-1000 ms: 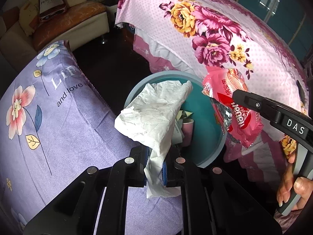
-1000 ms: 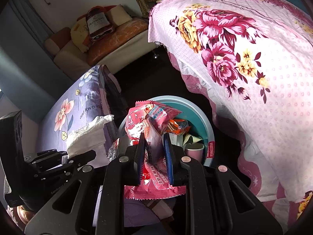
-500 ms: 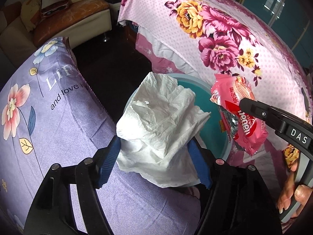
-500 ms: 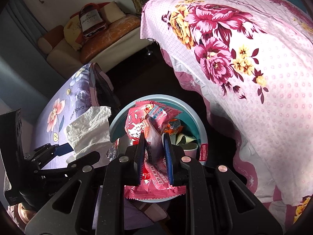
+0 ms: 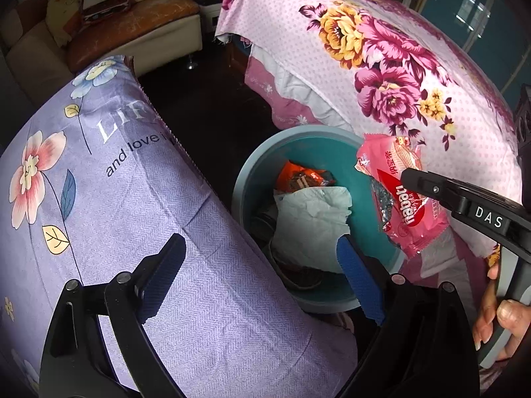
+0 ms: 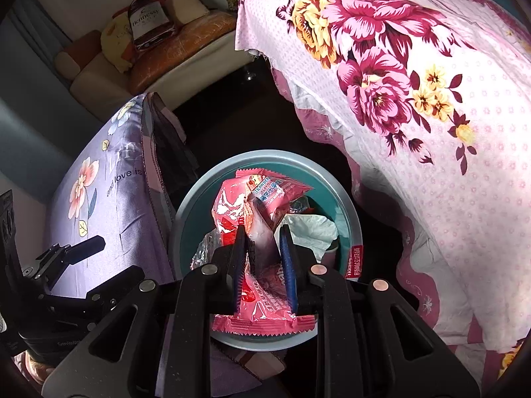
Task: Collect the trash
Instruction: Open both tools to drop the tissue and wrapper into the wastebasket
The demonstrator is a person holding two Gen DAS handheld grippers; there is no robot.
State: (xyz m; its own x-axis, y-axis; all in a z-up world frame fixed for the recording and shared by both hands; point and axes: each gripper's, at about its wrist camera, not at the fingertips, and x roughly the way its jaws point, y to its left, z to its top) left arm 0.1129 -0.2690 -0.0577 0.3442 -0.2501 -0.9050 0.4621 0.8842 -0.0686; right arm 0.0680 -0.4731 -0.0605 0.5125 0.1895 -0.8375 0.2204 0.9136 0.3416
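A teal bin [image 5: 245, 179] stands on the dark floor between two cloth-covered pieces of furniture. My left gripper [image 5: 260, 243] hangs over its near-left rim with the jaws opening wide and nothing between them. A crumpled white tissue [image 5: 312, 212] lies inside the bin on an orange wrapper [image 5: 298, 175] and other rubbish. My right gripper [image 6: 263, 232] is shut on a pink strawberry wafer wrapper [image 6: 262, 192], held just above the bin [image 6: 186, 209]. In the left wrist view that wrapper [image 5: 388, 159] hangs from the right gripper [image 5: 403, 179] over the bin's right rim.
A purple flowered cover [image 5: 99, 199] rises close on the bin's left. A pink flowered bedspread [image 5: 381, 66] drapes down on its right. A sofa [image 5: 149, 33] with a bottle-shaped cushion stands at the back. A person's hand [image 5: 497, 315] grips the right tool.
My left jaws went from shut on the white tissue to wide open, and the tissue dropped into the bin. My right gripper sank a little toward the bin with the pink wrapper.
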